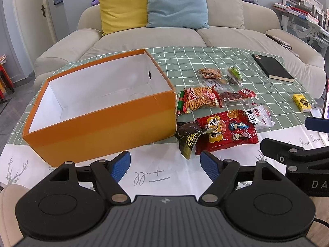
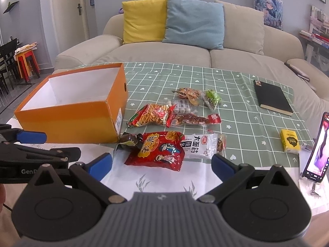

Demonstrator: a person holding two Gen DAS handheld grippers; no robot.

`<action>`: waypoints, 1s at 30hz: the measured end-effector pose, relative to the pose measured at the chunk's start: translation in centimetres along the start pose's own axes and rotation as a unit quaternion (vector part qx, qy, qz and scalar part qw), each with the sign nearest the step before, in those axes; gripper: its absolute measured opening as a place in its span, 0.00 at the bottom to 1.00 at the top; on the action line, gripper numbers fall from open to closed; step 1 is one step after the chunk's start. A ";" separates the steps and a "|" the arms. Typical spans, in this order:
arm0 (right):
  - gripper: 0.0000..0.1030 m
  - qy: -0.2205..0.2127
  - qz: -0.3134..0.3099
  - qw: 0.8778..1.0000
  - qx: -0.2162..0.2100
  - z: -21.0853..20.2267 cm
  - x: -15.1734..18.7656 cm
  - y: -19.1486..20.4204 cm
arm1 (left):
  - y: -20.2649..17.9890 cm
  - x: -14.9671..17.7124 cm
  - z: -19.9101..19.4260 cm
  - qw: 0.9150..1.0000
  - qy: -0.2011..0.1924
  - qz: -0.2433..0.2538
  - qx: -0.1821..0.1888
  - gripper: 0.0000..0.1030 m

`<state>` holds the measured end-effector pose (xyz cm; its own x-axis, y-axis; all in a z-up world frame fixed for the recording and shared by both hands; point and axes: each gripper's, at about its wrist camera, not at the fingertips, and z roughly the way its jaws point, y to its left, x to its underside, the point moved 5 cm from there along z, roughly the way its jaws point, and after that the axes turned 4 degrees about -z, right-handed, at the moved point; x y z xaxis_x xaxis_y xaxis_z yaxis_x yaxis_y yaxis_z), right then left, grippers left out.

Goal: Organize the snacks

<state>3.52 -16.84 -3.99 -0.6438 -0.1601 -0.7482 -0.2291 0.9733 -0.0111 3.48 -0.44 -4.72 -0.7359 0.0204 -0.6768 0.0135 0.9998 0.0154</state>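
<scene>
One orange cardboard box (image 1: 98, 111) stands open on the left part of the table, its white inside showing nothing in it; its near floor is hidden behind the front wall. The snacks lie in a loose cluster just to the right of the box, on the green checked tablecloth (image 1: 185, 57).

About nine packets can be counted. A red cartoon-printed packet (image 1: 227, 132) lies nearest the table's front edge. Beside it on the box side is a dark brown wrapped snack (image 1: 188, 132), and on the other side a white packet with black characters (image 1: 259, 116). In the right wrist view a small brown packet (image 2: 221, 144) shows just past that white one; its print is too small to read. Behind these lie a packet of orange sticks (image 1: 200, 100), a small green tube (image 1: 180, 103) partly tucked under it against the box, and a dark red meat packet (image 1: 234, 96). Farthest back are a brown-orange packet (image 1: 209, 73), a clear packet with white pieces (image 2: 183, 105) partly covered, and a green packet (image 1: 234, 75).

Toward the table's far right corner lies one black book (image 1: 272, 68). Near the right edge sit one yellow tissue pack (image 1: 302, 103) and one phone on a stand (image 2: 317, 150), cut off by the frame.

The left gripper (image 1: 165, 163) hovers over the front edge, fingers spread wide and holding nothing. The right gripper (image 2: 162, 163) is likewise wide apart and empty, just short of the red packet.
</scene>
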 end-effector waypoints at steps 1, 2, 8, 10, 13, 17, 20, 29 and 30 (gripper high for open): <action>0.97 0.000 0.001 1.000 0.001 0.0 0.0 0.0 | 0.0 0.0 0.0 1.000 0.000 0.000 0.000 0.88; 0.97 0.001 0.001 1.000 0.001 0.0 0.0 -0.1 | 0.0 0.0 0.0 1.000 0.001 0.000 0.000 0.88; 0.97 0.004 0.002 1.000 0.004 0.1 0.0 -0.1 | 0.1 -0.1 0.0 1.000 0.001 0.000 0.000 0.88; 0.97 0.005 0.002 1.000 0.004 0.1 0.0 -0.1 | 0.1 0.0 0.0 1.000 0.001 0.000 0.001 0.88; 0.97 0.005 0.002 1.000 0.005 0.1 0.0 -0.1 | 0.2 0.0 0.0 1.000 0.002 0.000 0.000 0.88; 0.97 0.006 0.003 1.000 0.006 0.2 0.1 -0.2 | 0.2 0.0 0.0 1.000 0.002 0.000 0.000 0.88; 0.97 0.006 0.004 1.000 0.006 0.1 0.1 -0.2 | 0.2 0.0 0.0 1.000 0.002 0.000 0.000 0.88; 0.97 0.009 0.004 1.000 0.006 0.2 0.2 -0.3 | 0.5 0.0 0.1 1.000 0.003 -0.001 0.000 0.88; 0.97 0.009 0.004 1.000 0.007 0.2 0.2 -0.3 | 0.5 0.0 0.1 1.000 0.003 -0.001 0.000 0.88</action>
<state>3.66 -17.12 -4.27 -0.6582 -0.1554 -0.7367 -0.2145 0.9766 -0.0143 3.52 0.02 -4.77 -0.7405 0.0193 -0.6717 0.0128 0.9998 0.0146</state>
